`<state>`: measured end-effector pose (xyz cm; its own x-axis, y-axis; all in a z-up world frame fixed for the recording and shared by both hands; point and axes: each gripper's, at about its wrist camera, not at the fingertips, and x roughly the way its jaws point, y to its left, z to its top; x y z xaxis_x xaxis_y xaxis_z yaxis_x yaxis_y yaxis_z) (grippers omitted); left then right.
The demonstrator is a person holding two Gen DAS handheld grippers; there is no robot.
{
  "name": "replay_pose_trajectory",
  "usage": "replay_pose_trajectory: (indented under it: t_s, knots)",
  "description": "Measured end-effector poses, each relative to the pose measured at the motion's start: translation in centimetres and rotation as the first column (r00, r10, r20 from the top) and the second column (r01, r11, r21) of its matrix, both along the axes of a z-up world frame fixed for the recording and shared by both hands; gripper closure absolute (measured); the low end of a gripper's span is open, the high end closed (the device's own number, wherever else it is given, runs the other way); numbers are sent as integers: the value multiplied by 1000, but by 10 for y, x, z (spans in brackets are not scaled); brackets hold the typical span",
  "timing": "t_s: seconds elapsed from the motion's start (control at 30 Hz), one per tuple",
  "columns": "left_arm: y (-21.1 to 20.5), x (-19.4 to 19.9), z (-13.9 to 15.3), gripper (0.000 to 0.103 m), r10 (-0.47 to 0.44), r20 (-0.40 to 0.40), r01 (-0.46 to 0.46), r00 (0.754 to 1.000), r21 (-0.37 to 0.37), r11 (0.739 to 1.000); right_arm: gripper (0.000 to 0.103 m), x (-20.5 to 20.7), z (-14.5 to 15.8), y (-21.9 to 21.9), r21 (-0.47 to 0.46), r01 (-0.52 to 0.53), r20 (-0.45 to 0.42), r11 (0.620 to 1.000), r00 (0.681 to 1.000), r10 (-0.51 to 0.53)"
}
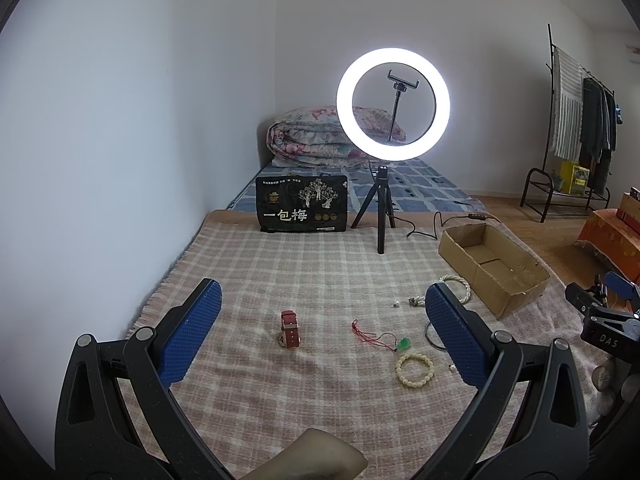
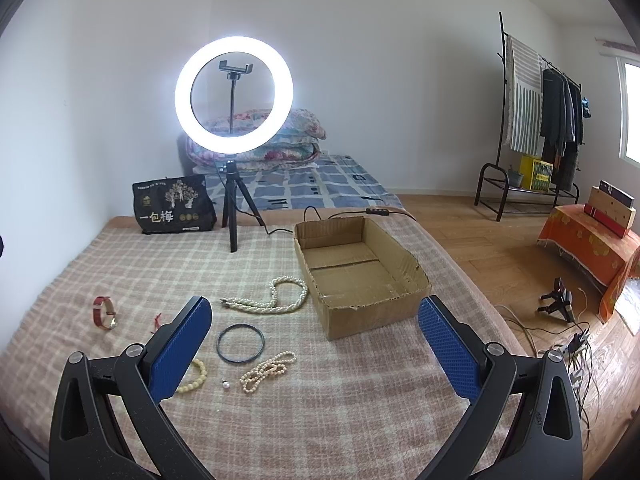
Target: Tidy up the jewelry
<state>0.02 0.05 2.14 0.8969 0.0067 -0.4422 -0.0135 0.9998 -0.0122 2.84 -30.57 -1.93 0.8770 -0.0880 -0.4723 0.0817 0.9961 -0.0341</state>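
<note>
Box: cardboard box (image 2: 360, 276) sits on the blanket (image 2: 168, 264), right of the jewelry.
Far edge: ring light (image 2: 234, 94) stands left of the box; bag (image 2: 174, 206) further left.
Left: watch (image 2: 105, 313).
Near box: pearl necklace (image 2: 272, 298), bangle (image 2: 240, 342) nearer, small necklace (image 2: 266, 372) nearest.

Glaring ring light (image 2: 234, 94), perhaps overexposed
</note>
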Motion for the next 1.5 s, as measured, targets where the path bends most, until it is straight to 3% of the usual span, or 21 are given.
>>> replay_pose_trajectory:
  t_s: [0.37, 0.6, 1.03, 1.3, 1.5]
  knots:
    - [12, 9, -13, 0, 36, -7, -36, 999, 2, 999, 1, 3, -3, 11, -36, -40, -20, 999, 999, 39]
    - [41, 19, -23, 0, 94, -26, -95, 995, -7, 995, 1, 11, -4, 26, -52, -85, -48, 995, 995, 83]
    - [103, 55, -28, 0, 162, -69, -165, 984, -35, 986, 1, 54, -19, 59, 31, -256, -167, 966, 952, 257]
    - [109, 86, -58, 0, 108, -174, -128, 979, -112, 985, 1, 82, -49, 64, 83, -247, -194, 965, 946, 259]
    - [88, 107, -79, 0, 23, -247, -58, 969, -135, 989, 1, 89, -70, 77, 37, -381, -270, 924, 886, 376]
